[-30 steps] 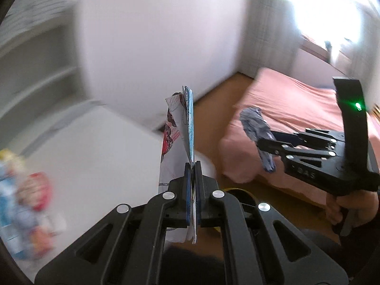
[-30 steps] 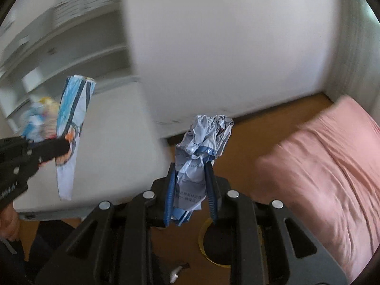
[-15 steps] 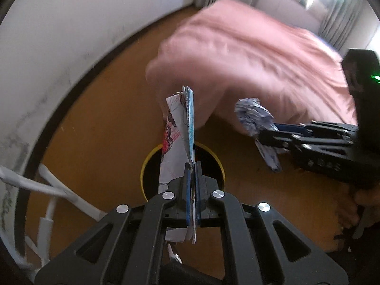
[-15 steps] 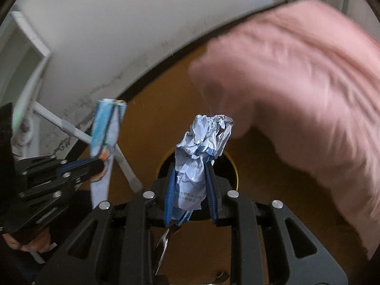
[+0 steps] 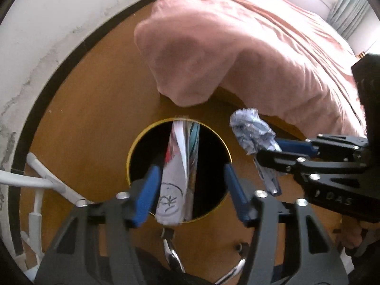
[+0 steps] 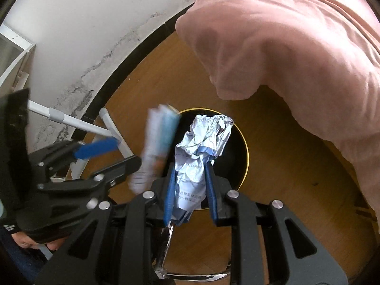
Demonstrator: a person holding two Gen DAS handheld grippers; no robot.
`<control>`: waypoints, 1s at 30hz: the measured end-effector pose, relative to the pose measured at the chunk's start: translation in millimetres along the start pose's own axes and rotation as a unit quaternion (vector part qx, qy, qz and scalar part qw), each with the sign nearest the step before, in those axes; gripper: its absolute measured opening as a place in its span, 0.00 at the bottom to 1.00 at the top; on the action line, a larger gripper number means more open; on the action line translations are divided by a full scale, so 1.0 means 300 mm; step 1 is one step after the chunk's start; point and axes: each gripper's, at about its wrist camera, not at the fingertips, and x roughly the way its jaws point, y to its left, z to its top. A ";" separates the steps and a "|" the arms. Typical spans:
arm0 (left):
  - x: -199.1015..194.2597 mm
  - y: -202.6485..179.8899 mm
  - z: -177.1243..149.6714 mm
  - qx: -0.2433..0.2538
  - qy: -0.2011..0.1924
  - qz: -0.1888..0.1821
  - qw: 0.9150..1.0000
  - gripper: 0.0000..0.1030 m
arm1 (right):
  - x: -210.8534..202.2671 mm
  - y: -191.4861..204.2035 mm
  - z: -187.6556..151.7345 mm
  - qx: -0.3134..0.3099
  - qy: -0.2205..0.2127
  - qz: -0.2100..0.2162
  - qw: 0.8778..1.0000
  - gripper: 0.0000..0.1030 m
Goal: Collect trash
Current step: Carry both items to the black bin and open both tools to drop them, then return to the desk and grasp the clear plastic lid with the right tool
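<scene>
A round black bin with a yellow rim (image 5: 133,147) stands on the wooden floor below both grippers; it also shows in the right wrist view (image 6: 245,152). My left gripper (image 5: 190,178) is open above the bin's mouth. A flat printed wrapper (image 5: 178,173) hangs loose between its spread fingers, blurred in the right wrist view (image 6: 154,147). My right gripper (image 6: 190,185) is shut on a crumpled blue-white paper ball (image 6: 201,142), held just right of the bin's rim in the left wrist view (image 5: 251,133).
A pink-covered bed (image 5: 249,47) overhangs the floor right behind the bin. A white wall with a black skirting board (image 5: 47,90) curves along the left. White metal tubes of a frame (image 5: 47,182) stand at the left.
My left gripper has opened and the wrapper has slipped free over the bin. Both grippers have come closer to the bin. The right gripper still holds the paper ball.
</scene>
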 end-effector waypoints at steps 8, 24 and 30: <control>-0.146 0.009 -0.007 -0.005 -0.024 0.000 1.000 0.68 | 0.022 0.018 0.035 -0.003 0.004 -0.005 1.000 0.34; -0.995 0.056 -0.203 0.011 -0.205 0.076 0.976 0.88 | -0.485 0.513 0.114 -0.133 -0.153 -0.005 0.979 0.65; -1.294 0.394 -0.455 -0.106 -0.228 0.200 0.947 0.88 | -0.478 1.051 0.067 -0.272 -0.139 0.089 0.948 0.65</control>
